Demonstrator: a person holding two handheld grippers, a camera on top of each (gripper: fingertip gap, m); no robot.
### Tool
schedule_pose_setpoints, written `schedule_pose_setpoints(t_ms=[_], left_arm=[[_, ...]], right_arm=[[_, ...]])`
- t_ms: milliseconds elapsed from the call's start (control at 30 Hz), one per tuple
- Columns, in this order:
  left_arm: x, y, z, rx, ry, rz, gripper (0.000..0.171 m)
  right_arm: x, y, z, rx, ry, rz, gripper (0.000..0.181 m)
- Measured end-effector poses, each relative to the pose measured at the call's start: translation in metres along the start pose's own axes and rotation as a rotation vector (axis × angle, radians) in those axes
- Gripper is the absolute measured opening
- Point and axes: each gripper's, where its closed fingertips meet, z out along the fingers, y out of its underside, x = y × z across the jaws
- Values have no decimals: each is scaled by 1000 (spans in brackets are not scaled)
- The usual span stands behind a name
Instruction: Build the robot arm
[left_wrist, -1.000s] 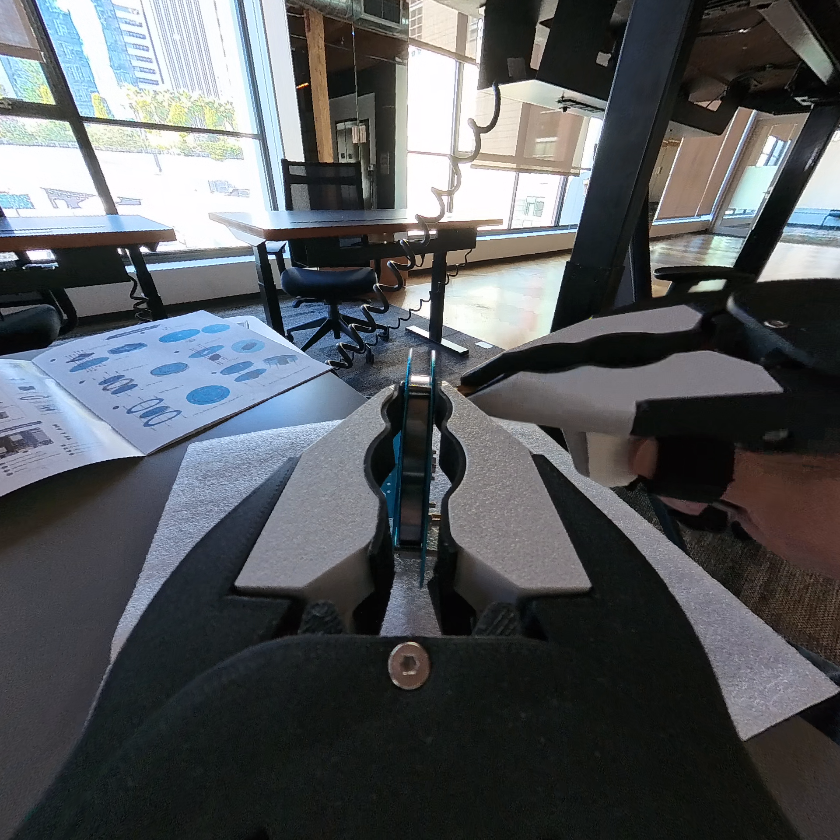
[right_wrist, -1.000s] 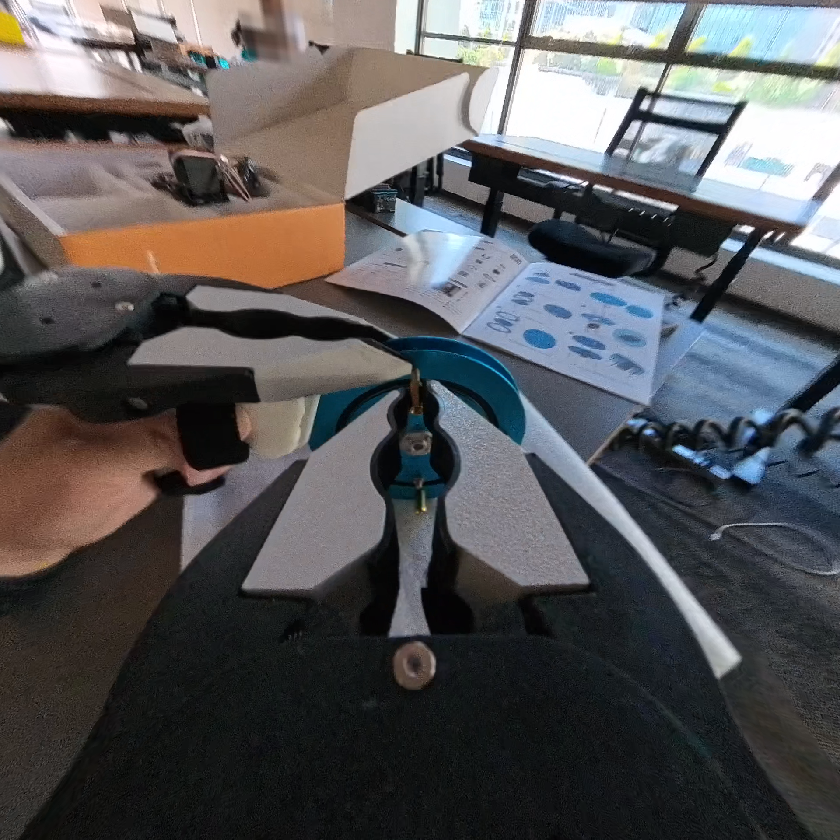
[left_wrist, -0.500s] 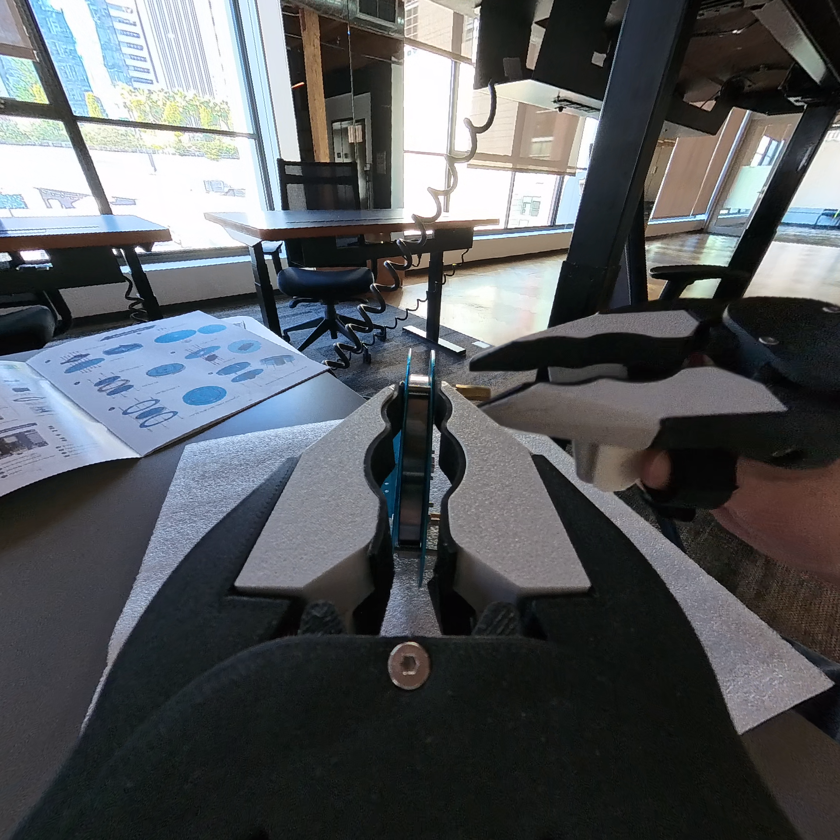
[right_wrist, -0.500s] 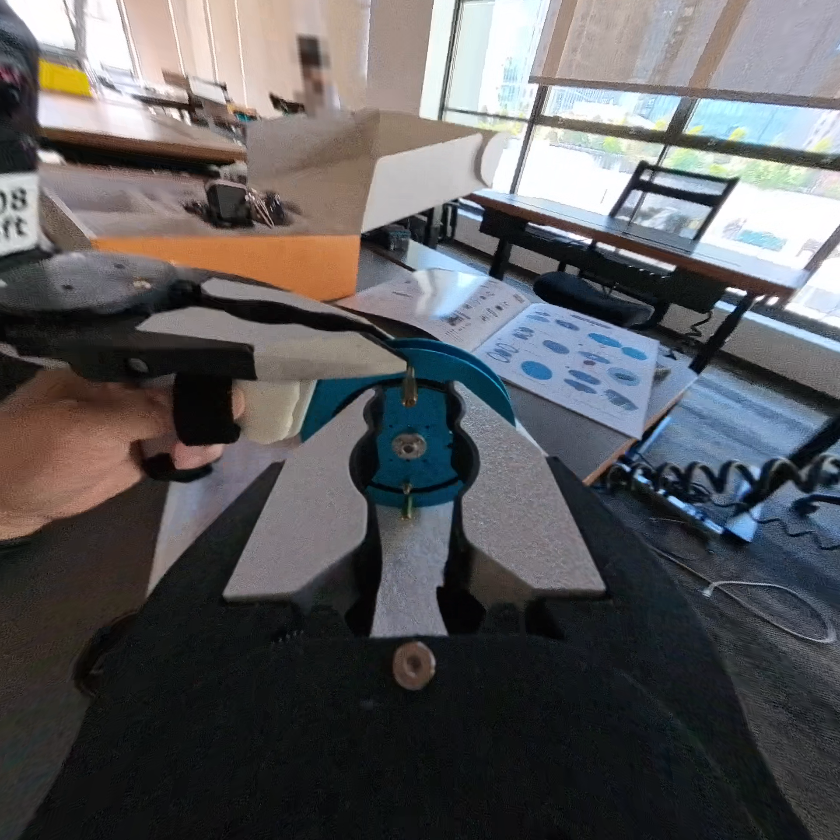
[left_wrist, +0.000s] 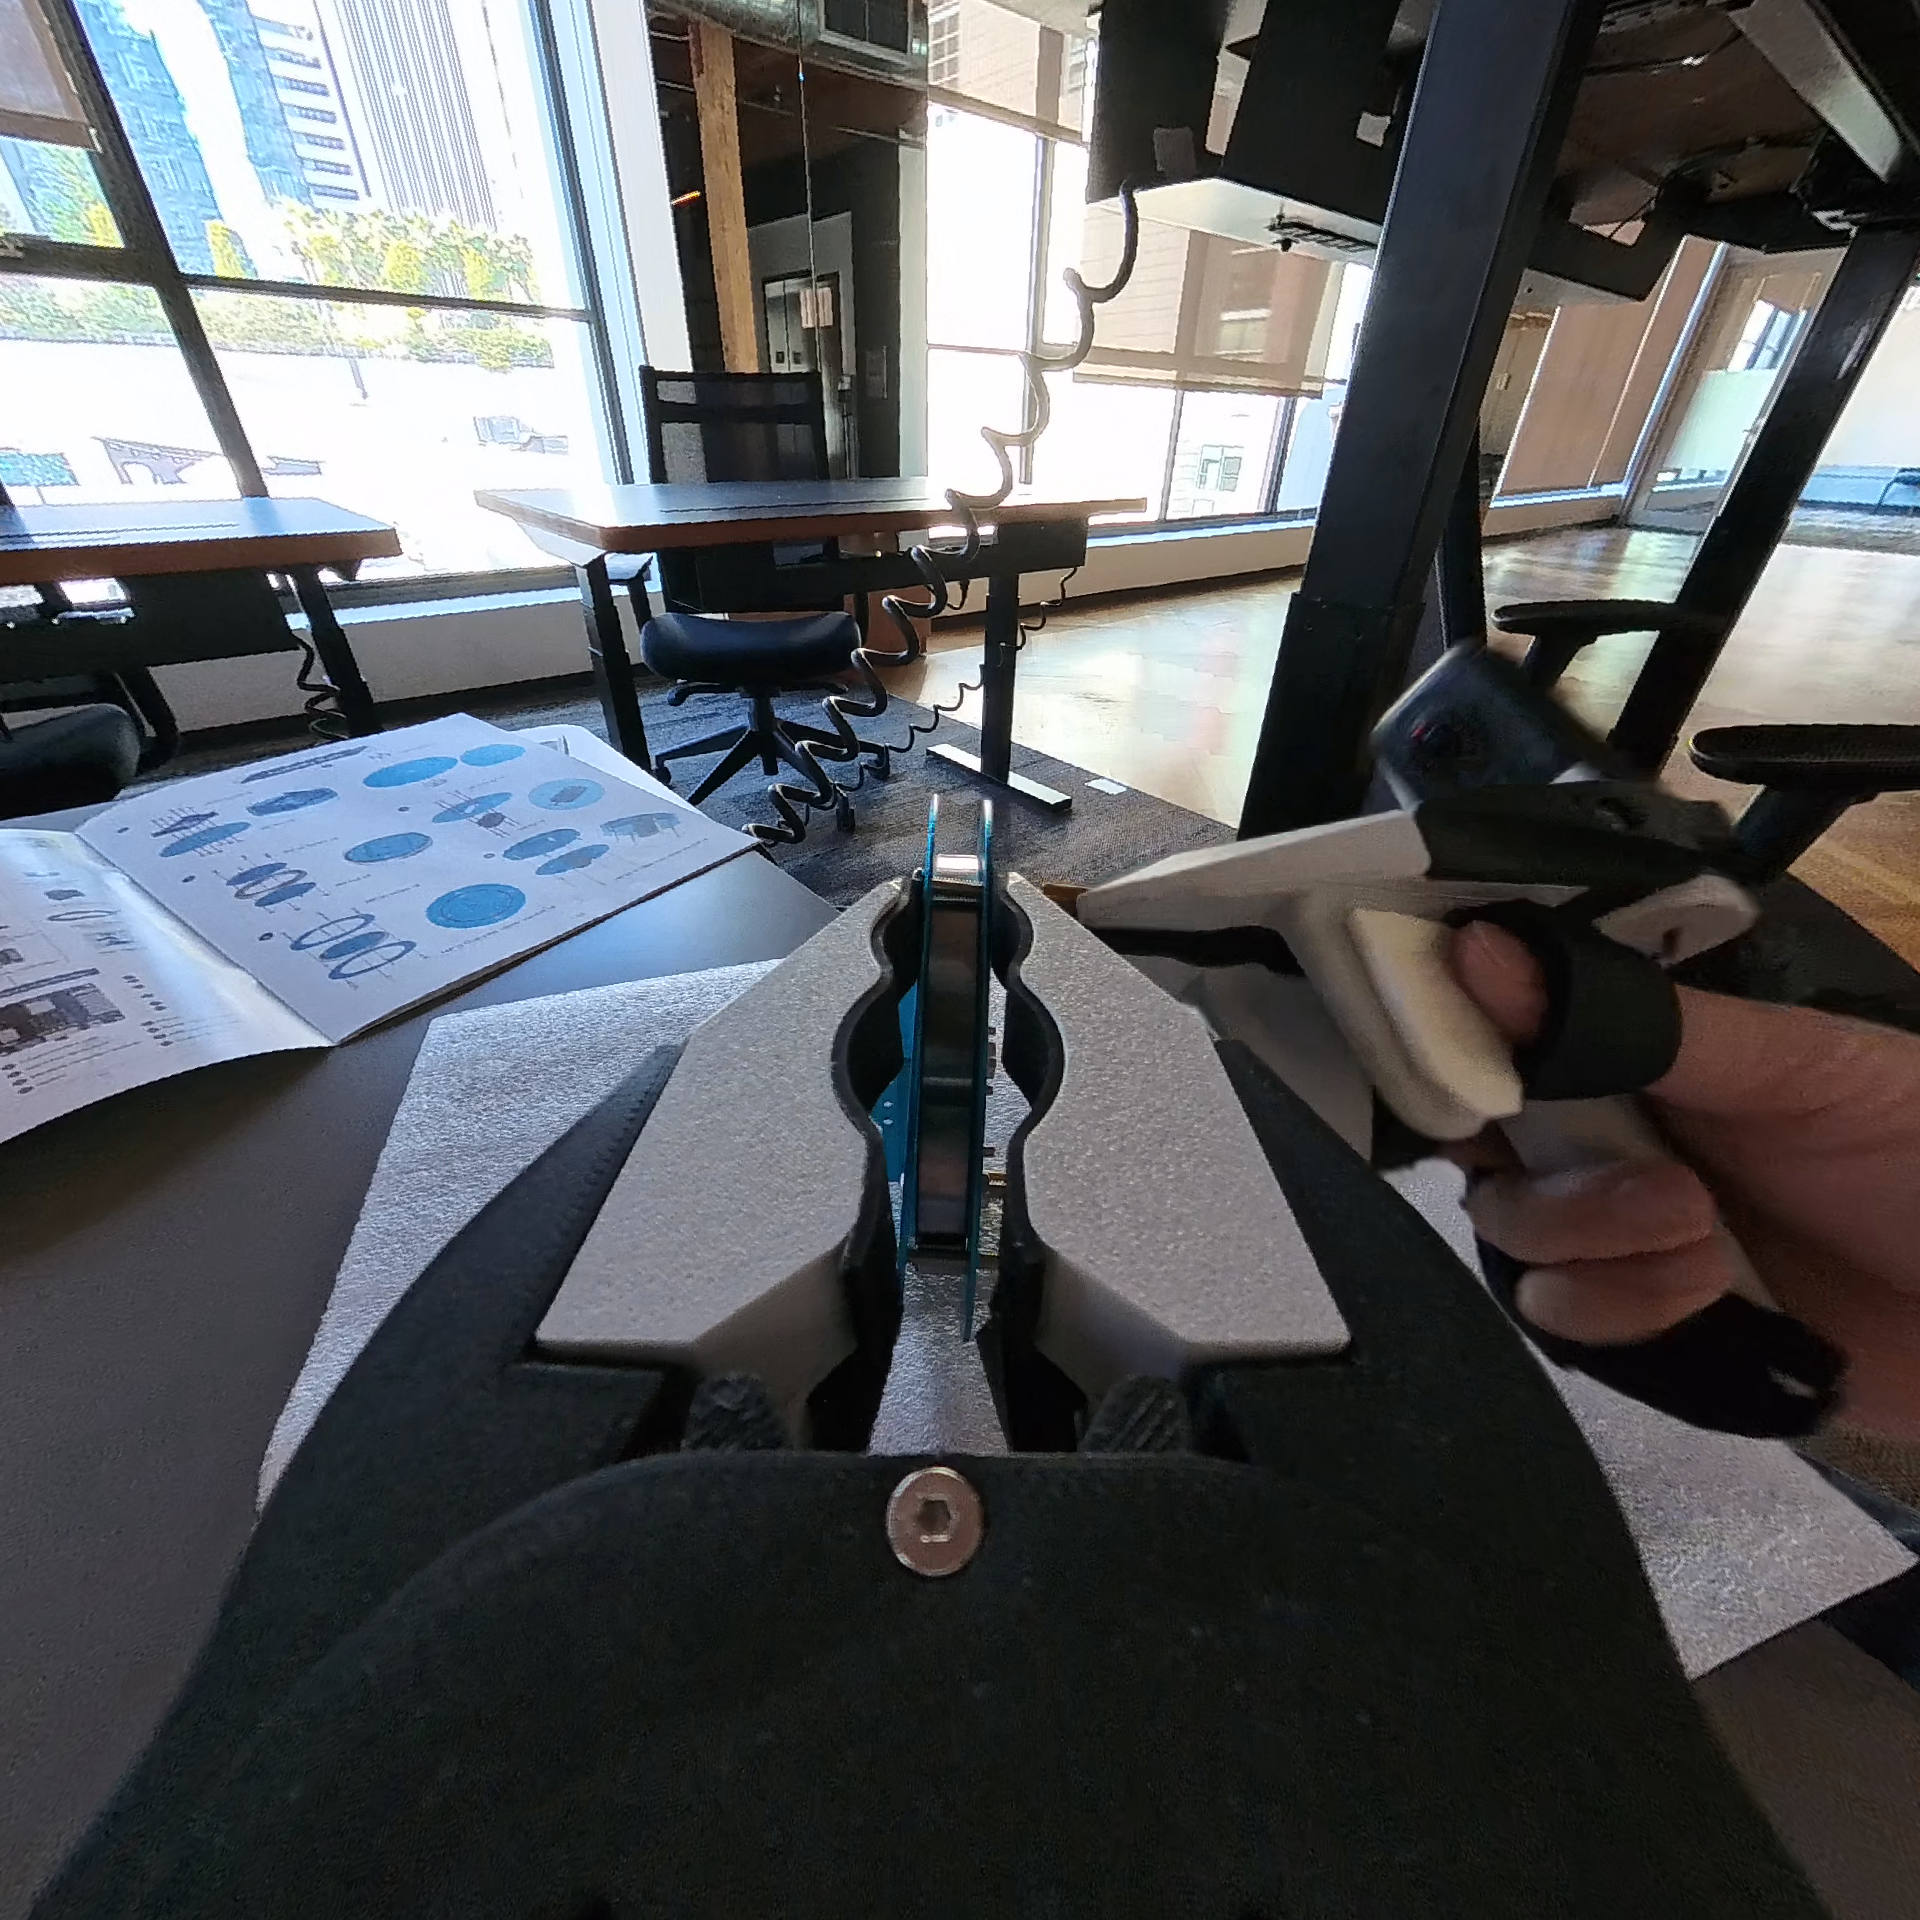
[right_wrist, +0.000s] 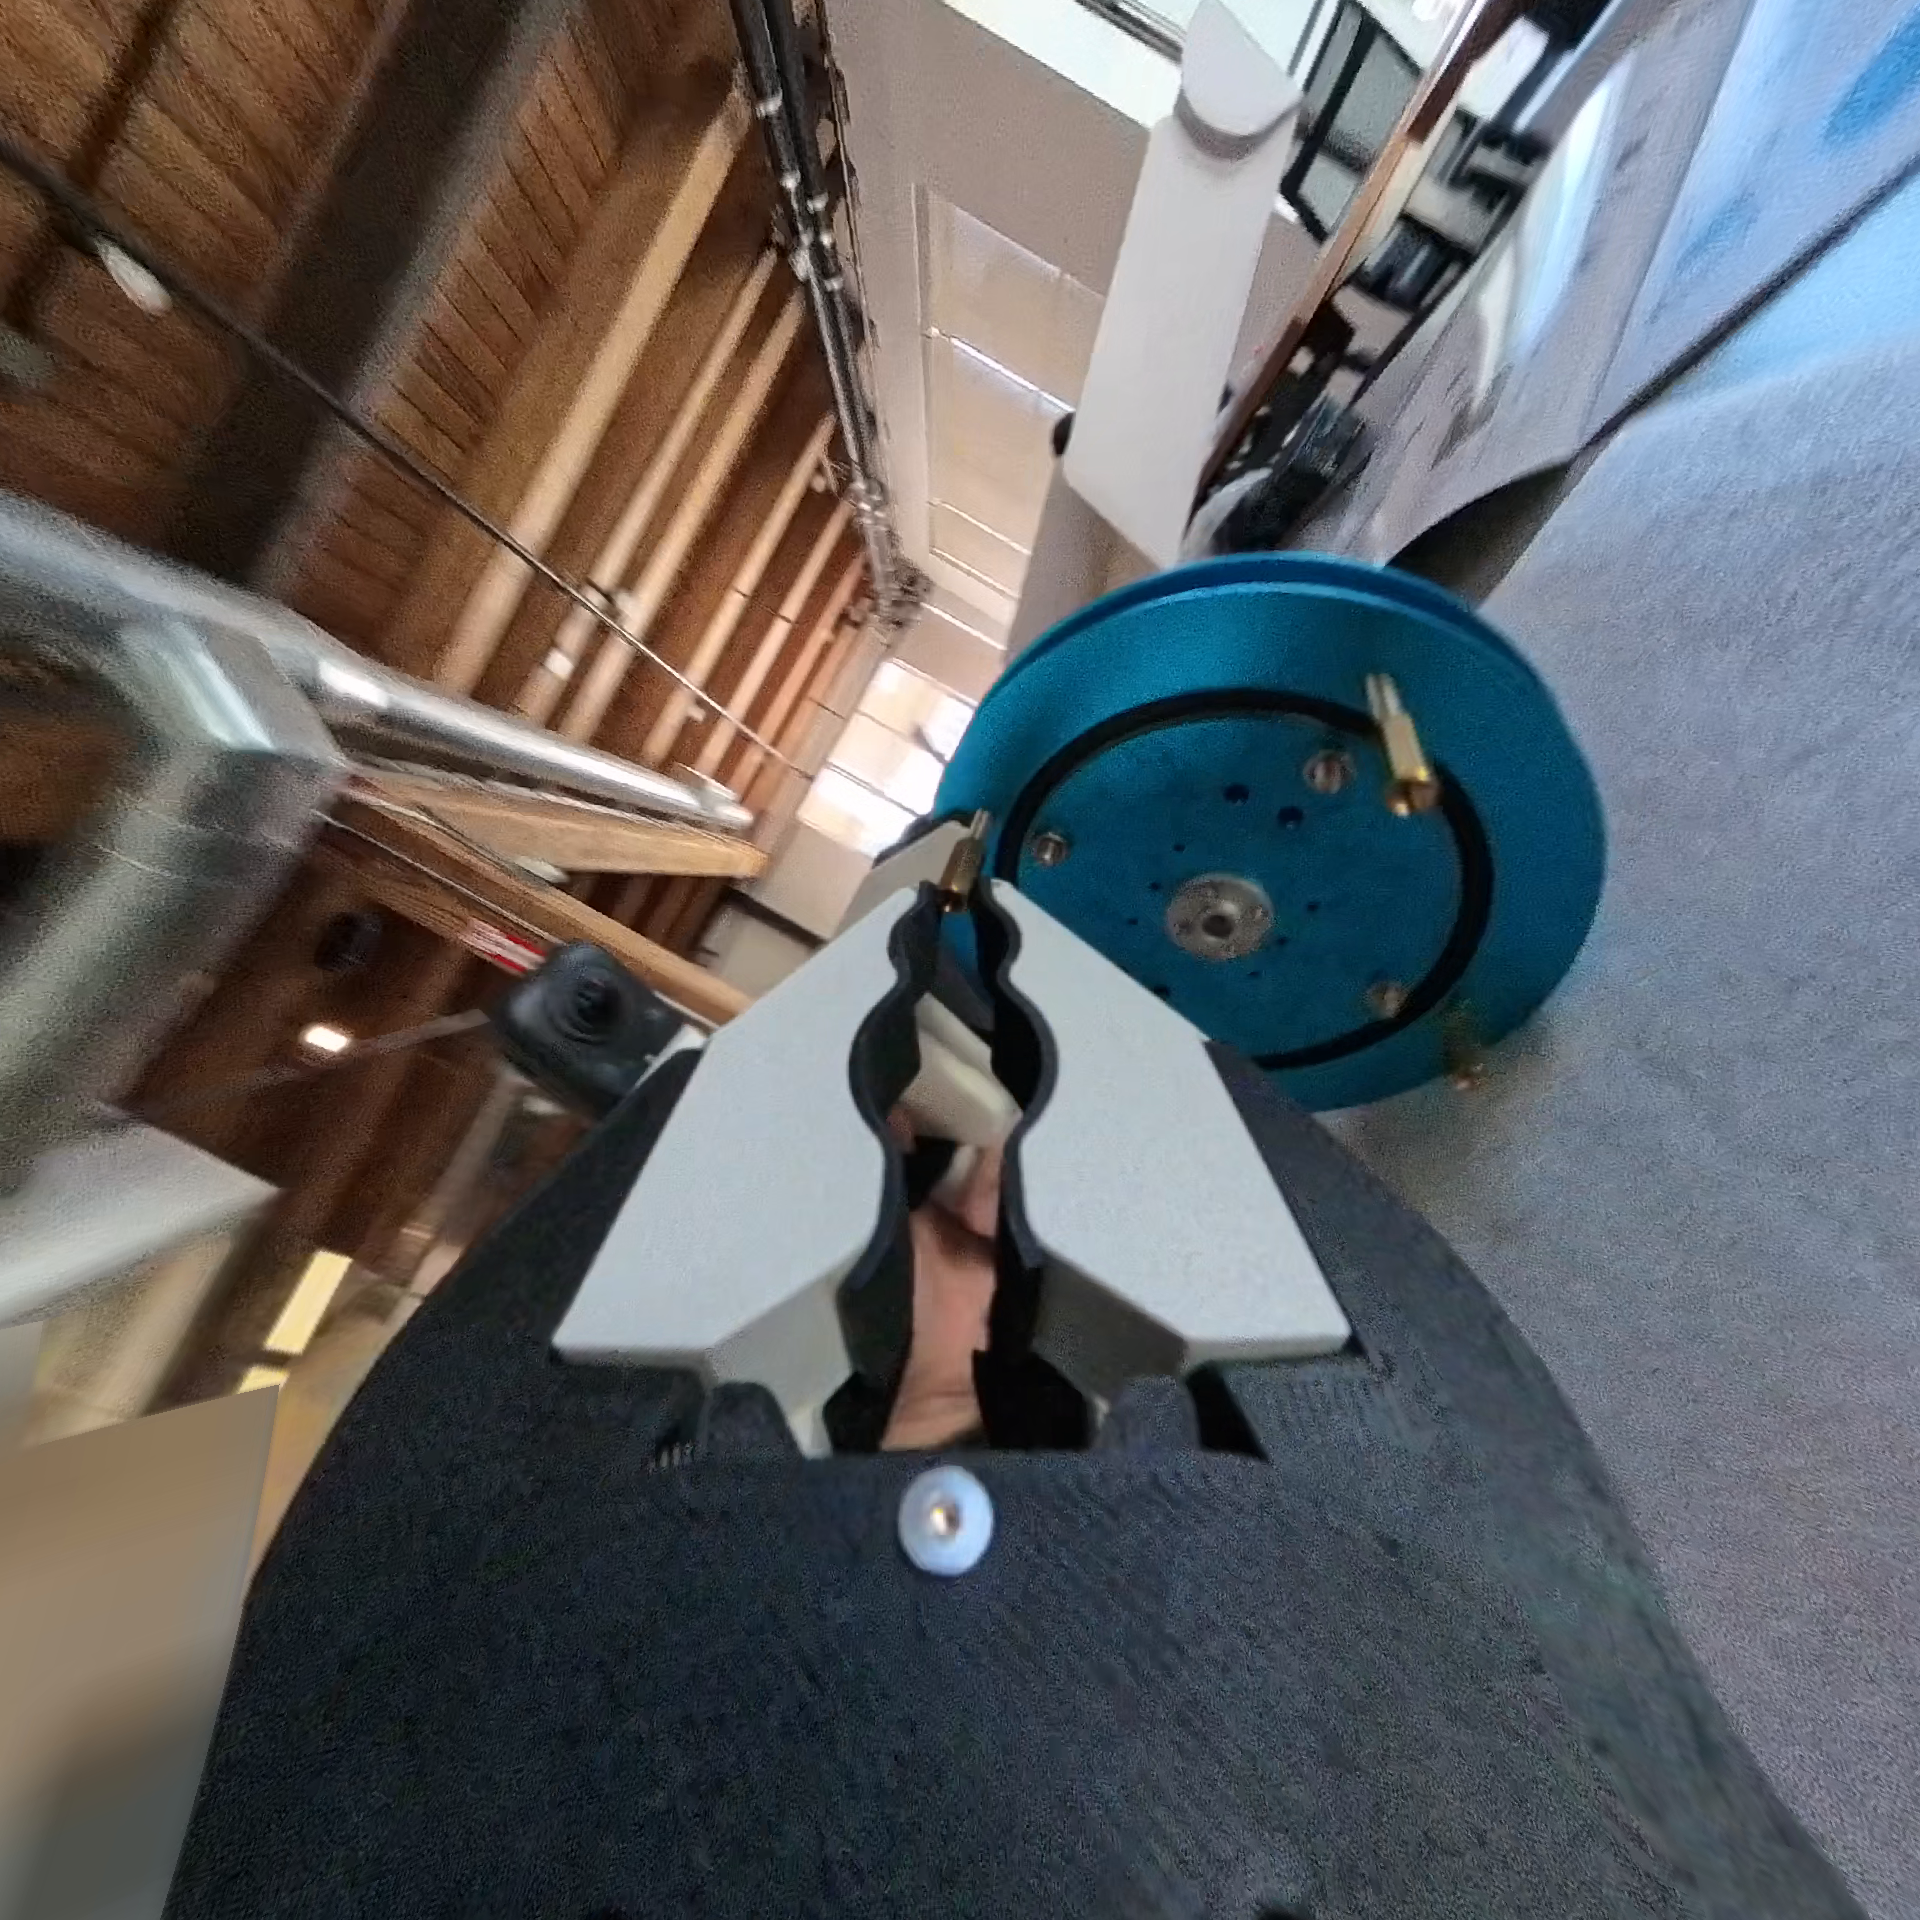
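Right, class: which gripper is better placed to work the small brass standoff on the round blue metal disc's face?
Right. The right gripper pinches the small brass standoff at its tips; the left gripper is clamped on the round blue metal disc, holding it upright.

An open booklet (left_wrist: 343, 894) at the left of the left wrist view carries blue diagrams and fine print too small to read; no other writing shows.

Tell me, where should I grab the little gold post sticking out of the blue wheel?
Probably by its hexagonal body, from the side: the brass post juts out of the blue wheel's flat face, so its flat sides are free and the tool's fingers can close squarely across them.
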Motion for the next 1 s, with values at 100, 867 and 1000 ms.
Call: schedule_pose_setpoints(t_ms=[100, 867, 1000], left_arm=[[1, 0, 1, -1, 1, 3, 11], [2, 0, 1, -2, 8, 7, 11], [0, 0, 1, 1, 7, -10, 11]], right_arm=[[-2, -6, -1, -63, 231, -701, 20], [3, 1, 0, -66, 104, -307, 4], [-1, -13, -5, -77, 320, -978, 17]])
